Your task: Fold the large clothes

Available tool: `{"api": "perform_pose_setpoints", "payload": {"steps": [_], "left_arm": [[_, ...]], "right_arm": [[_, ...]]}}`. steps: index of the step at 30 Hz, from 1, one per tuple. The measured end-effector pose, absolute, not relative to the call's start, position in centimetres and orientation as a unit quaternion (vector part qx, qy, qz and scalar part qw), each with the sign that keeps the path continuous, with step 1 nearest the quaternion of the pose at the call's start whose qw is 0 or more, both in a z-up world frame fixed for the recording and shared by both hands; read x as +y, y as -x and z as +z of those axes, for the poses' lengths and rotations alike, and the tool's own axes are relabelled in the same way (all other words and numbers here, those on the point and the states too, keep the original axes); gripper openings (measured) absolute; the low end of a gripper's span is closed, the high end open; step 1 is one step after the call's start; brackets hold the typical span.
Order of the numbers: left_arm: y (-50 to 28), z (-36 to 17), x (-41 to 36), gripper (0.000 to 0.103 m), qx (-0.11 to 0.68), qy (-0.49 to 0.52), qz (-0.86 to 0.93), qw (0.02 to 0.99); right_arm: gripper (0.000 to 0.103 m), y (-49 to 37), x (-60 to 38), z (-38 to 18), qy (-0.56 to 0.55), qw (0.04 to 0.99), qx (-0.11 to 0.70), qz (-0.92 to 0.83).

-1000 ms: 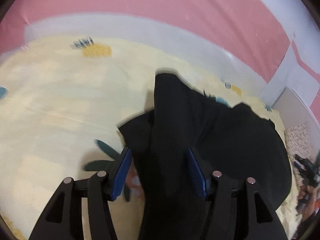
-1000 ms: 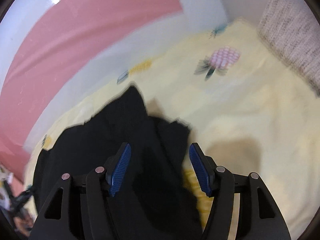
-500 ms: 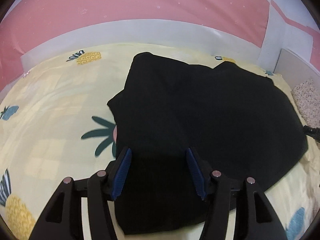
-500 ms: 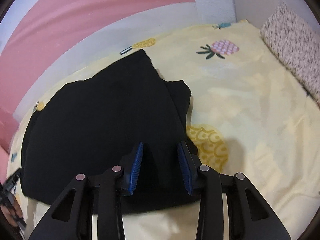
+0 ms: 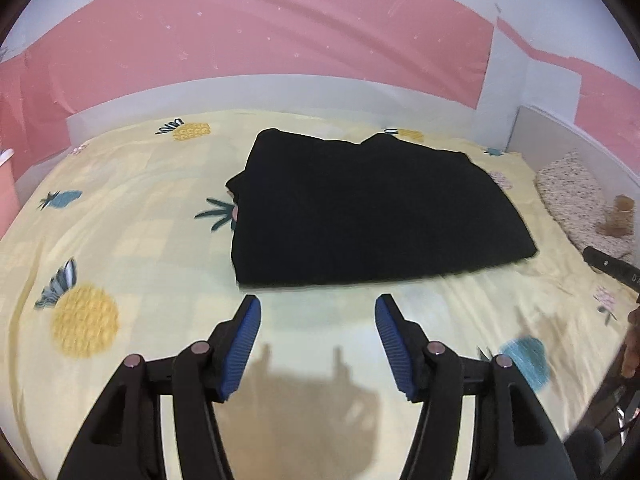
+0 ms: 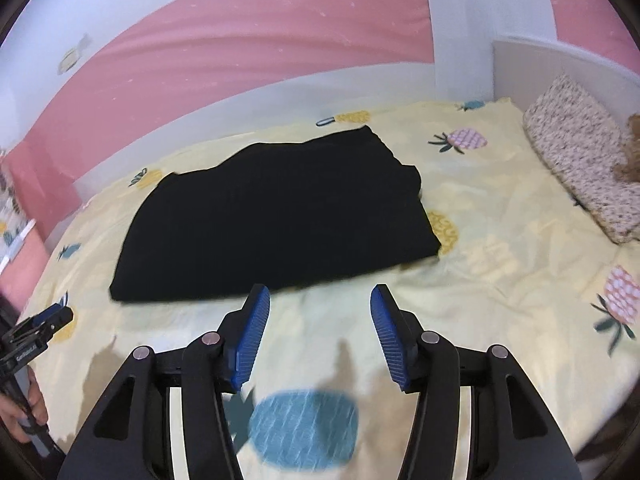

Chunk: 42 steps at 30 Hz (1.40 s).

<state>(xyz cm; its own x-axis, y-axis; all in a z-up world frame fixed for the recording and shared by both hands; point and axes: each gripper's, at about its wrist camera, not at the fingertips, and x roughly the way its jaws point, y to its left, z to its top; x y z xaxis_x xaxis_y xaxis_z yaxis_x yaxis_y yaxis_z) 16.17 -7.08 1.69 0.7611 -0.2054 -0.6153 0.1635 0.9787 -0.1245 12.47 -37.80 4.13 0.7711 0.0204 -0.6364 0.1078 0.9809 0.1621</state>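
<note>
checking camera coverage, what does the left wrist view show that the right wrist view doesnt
Only the left wrist view: the left tongs up close, jaws opening with nothing between them.

Only the right wrist view: the right tongs up close, also opening and empty, and a pink pineapple near the pillow.

Both: the folded black garment lying flat on the yellow sheet, the pillow, and the pink wall.

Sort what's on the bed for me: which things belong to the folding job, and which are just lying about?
Part of the job:
- black garment, folded flat on the sheet
- left gripper, jaws opening, nothing between them
- right gripper, jaws opening, nothing between them

Just lying about:
- pineapple-print bedsheet
- speckled pillow
- brown plush toy on the pillow
</note>
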Motion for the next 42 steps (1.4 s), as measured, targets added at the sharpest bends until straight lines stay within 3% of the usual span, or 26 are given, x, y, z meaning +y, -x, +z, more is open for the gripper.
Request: {"api": "perform_pose_setpoints", "payload": {"steps": [16,42], "left_arm": [[-1.8,0.5,-7.6,0.068,0.364,0.0,-0.116,0.924],[-0.6,0.4,-10.0,0.068,0.368,-0.011,-0.13,0.921]], "right_arm": [[0.055,0.6,-29.3,3.6,-0.022,0.937,0.347,-0.033],[0.055,2.6,-27.8,2.6,-0.007,0.935,0.352,-0.037]]}}
